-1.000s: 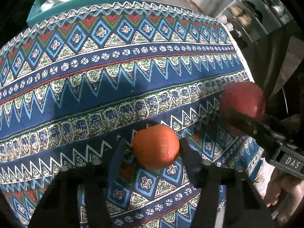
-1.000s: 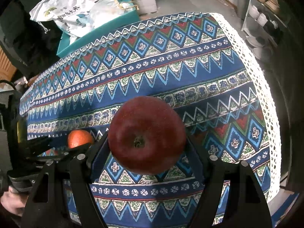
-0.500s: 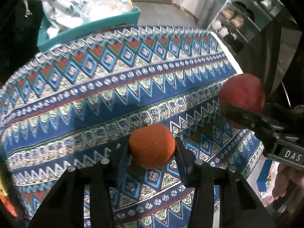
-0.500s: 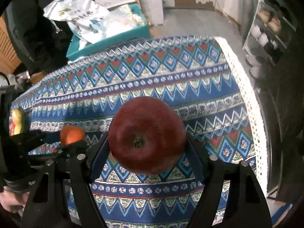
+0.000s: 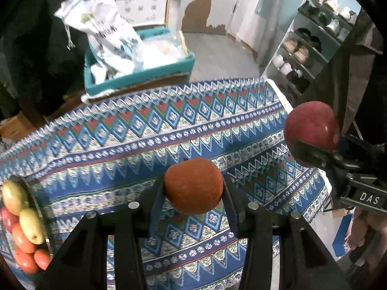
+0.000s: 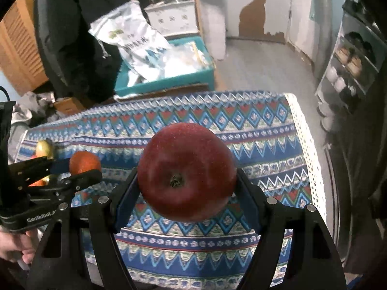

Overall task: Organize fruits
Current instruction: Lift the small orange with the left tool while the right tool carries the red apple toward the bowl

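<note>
Above the tablecloth (image 5: 150, 145) (both lifted clear): orange (image 5: 193, 185), apple (image 6: 186, 171).

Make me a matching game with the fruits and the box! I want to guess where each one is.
Things:
1. orange
2. red apple
3. yellow-green fruits
4. teal box

Places:
A. on the floor beyond the table, with bags in it
B. between the right gripper's fingers
C. at the table's left edge
D. between the left gripper's fingers

Pairs: 1-D, 2-B, 3-C, 4-A
</note>
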